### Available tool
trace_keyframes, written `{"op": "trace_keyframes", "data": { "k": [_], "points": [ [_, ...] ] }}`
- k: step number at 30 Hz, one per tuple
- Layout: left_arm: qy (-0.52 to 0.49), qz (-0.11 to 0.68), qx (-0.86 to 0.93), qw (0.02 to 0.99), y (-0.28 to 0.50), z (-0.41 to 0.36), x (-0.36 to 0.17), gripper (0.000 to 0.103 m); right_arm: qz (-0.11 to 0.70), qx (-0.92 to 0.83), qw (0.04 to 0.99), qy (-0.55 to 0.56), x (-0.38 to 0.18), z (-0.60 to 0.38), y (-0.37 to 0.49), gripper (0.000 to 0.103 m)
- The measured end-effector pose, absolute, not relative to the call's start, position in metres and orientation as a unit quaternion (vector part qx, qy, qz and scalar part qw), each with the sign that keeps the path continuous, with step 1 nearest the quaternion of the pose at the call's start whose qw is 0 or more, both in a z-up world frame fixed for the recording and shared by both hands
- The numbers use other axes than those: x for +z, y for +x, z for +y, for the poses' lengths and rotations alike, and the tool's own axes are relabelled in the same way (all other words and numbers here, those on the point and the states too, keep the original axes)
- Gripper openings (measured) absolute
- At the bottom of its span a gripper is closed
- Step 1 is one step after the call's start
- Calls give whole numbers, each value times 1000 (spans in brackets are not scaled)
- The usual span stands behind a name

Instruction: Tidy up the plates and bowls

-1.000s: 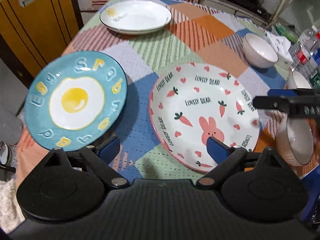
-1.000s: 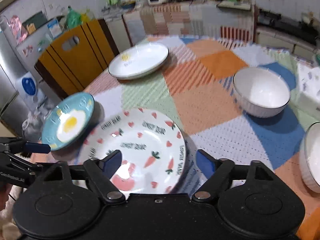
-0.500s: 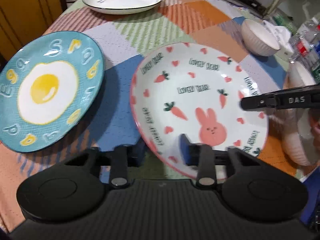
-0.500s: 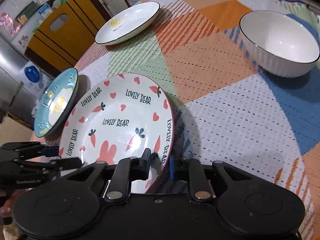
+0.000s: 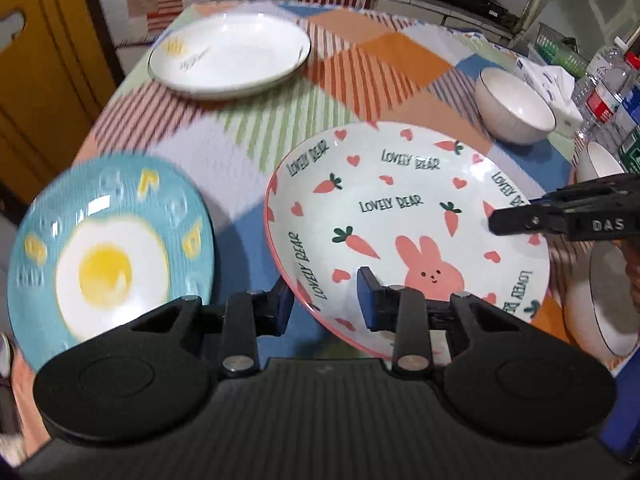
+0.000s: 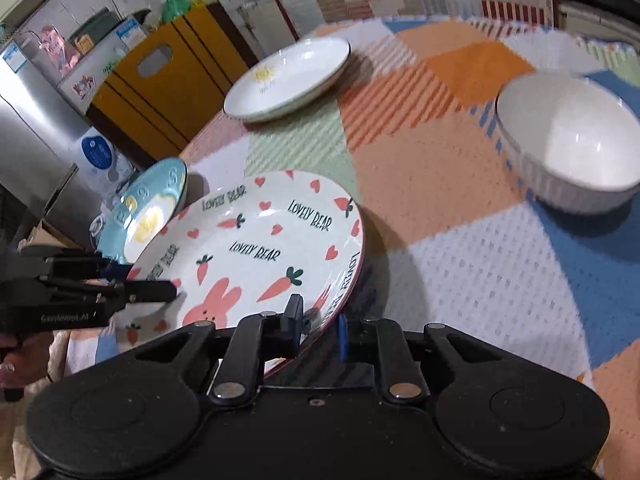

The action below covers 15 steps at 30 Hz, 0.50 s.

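Observation:
A white rabbit-and-carrot plate (image 5: 404,216) with "LOVELY BEAR" lettering is held off the patchwork tablecloth by both grippers. My left gripper (image 5: 326,298) is shut on its near rim. My right gripper (image 6: 318,326) is shut on its opposite rim; the plate (image 6: 264,248) tilts in that view. The right gripper also shows in the left wrist view (image 5: 560,218), and the left one in the right wrist view (image 6: 100,294). A blue fried-egg plate (image 5: 108,256) lies to the left. A white sun plate (image 5: 230,54) lies at the far side. A white ribbed bowl (image 6: 568,140) stands at the right.
More white bowls (image 5: 600,304) stand at the table's right edge, beside water bottles (image 5: 604,96) and a tissue pack (image 5: 548,80). A yellow wooden chair back (image 6: 168,76) stands beyond the table's left edge (image 5: 100,120). A steel fridge (image 6: 28,140) is further left.
Both grippers went from open to shut on the rabbit plate's opposite rims. The plate has since risen off the cloth and tilted.

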<state>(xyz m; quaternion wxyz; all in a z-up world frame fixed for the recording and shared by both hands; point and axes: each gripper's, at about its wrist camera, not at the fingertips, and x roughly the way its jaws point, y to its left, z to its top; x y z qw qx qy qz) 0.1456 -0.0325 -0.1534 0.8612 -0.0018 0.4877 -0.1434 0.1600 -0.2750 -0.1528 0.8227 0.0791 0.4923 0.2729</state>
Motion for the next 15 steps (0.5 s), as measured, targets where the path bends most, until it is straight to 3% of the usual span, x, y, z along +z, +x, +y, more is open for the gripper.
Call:
{"op": "trace_keyframes", "data": {
  "k": [15],
  "points": [
    [-9,502,-173,848,234,-47,-172,32,460,225,857,57,-147,-282,208,22]
  ]
}}
